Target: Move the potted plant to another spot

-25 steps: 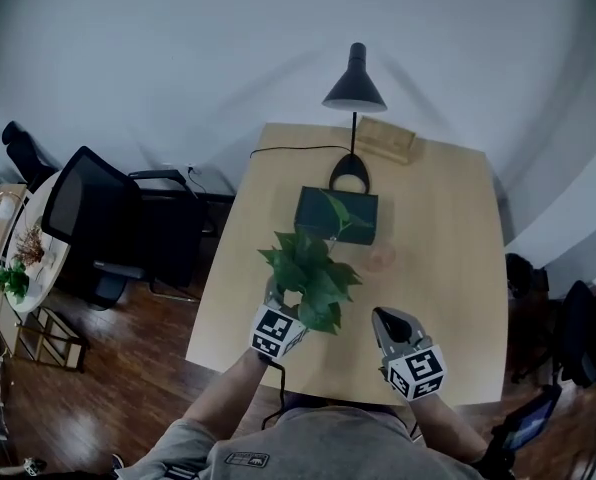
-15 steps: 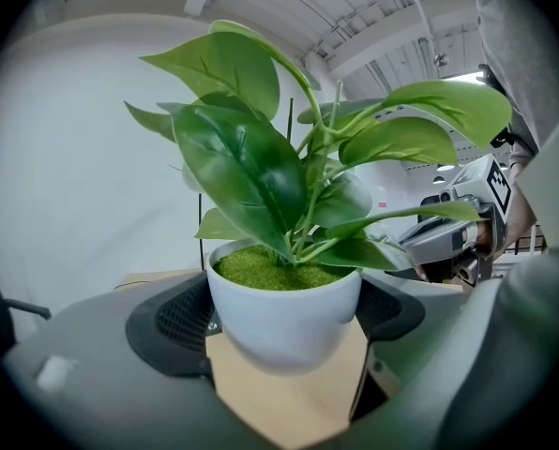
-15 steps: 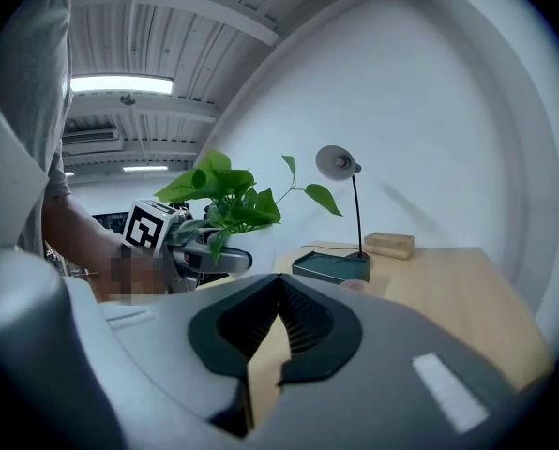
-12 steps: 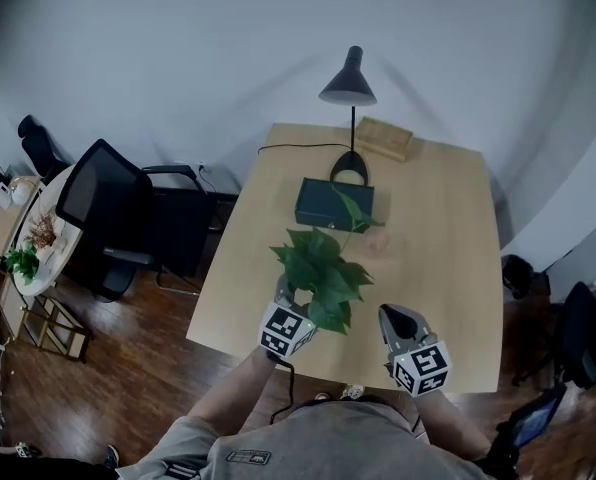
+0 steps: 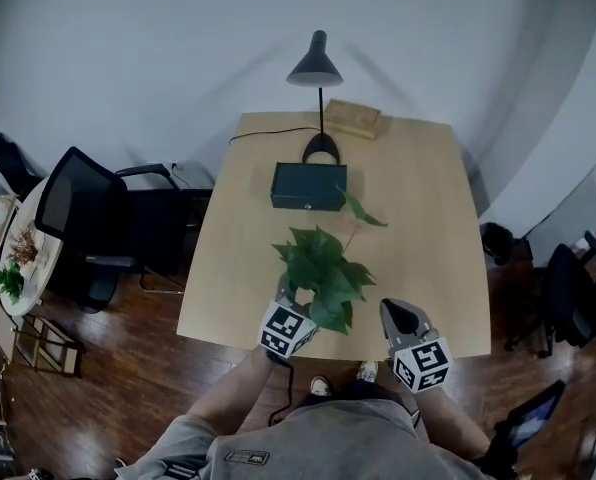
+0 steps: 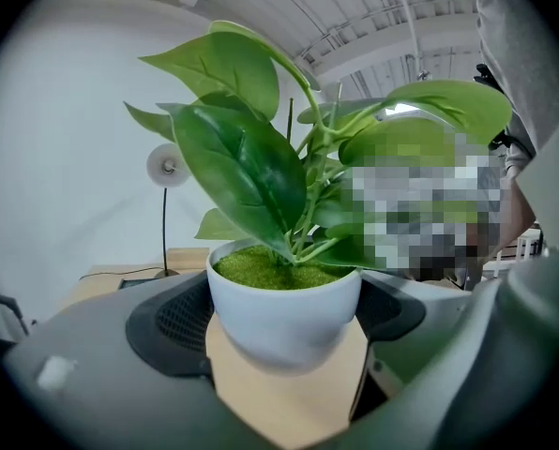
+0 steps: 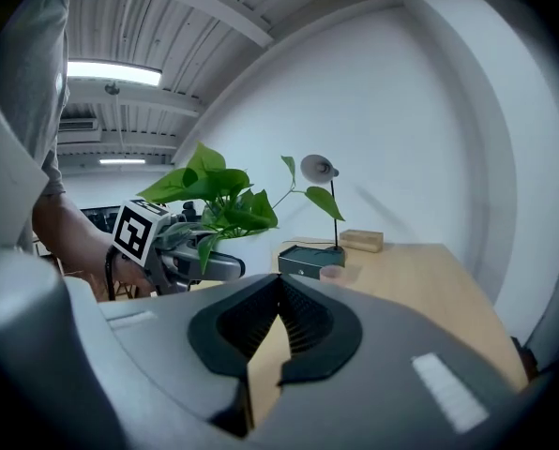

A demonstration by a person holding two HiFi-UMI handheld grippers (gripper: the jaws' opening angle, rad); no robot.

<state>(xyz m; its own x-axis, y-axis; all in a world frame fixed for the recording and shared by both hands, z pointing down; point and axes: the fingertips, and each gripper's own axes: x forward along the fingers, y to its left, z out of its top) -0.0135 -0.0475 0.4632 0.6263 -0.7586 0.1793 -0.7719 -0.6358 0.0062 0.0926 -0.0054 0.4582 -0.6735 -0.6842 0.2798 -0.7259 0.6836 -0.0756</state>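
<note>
The potted plant point(image 5: 323, 273), broad green leaves in a white pot point(image 6: 284, 312), hangs above the front part of the wooden table point(image 5: 428, 228). My left gripper point(image 5: 296, 298) is shut on the pot, its jaws pressed against both sides of the pot point(image 6: 284, 345). My right gripper point(image 5: 395, 315) hovers to the right of the plant, near the table's front edge. It is shut point(image 7: 281, 319) with nothing in it. The right gripper view shows the plant point(image 7: 219, 204) and the left gripper point(image 7: 181, 251) off to the left.
At the back of the table stands a black desk lamp point(image 5: 315, 68), with a dark box point(image 5: 308, 186) in front of it and a wooden block point(image 5: 352, 118) beside it. A small pinkish cup point(image 7: 331, 272) sits near the box. A black office chair point(image 5: 88, 218) stands left of the table.
The left gripper has carried the plant back from the dark box toward the table's front edge. The head view has pulled back too. The right gripper has kept its place beside the plant.
</note>
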